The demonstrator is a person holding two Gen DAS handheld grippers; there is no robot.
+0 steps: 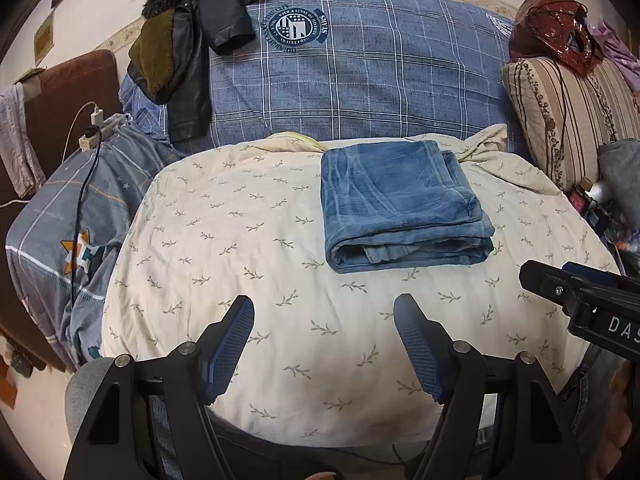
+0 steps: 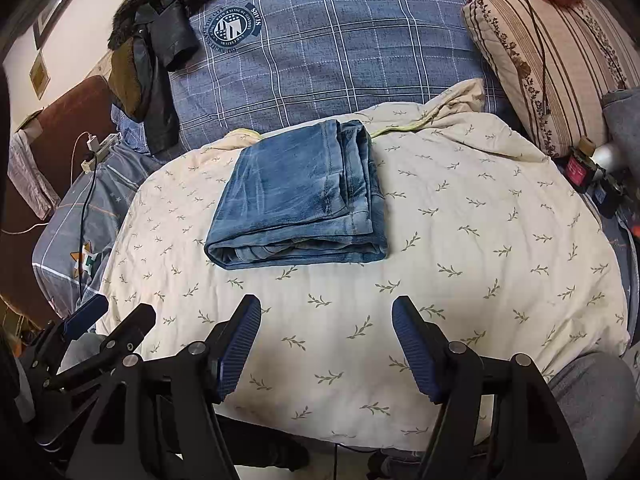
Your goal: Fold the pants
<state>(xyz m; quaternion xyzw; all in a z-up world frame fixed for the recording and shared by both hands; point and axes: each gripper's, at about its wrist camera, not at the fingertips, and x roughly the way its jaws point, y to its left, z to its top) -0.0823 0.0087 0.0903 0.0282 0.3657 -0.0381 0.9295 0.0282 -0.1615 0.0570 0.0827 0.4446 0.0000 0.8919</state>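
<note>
Blue pants (image 1: 404, 208), folded into a compact stack on cream quilt (image 1: 240, 240); left gripper (image 1: 324, 344) and right gripper (image 2: 326, 344) both released, empty, apart from it; remaining care: square edges, avoid dragging layers.

Left wrist view from the bed's near edge, angled down over the cream leaf-print quilt (image 1: 248, 240), folded blue denim pants (image 1: 400, 208) right of centre; right wrist view beside it, same facing, pants (image 2: 296, 200) left of centre; both share quilt and blue plaid duvet (image 2: 340, 48).
</note>
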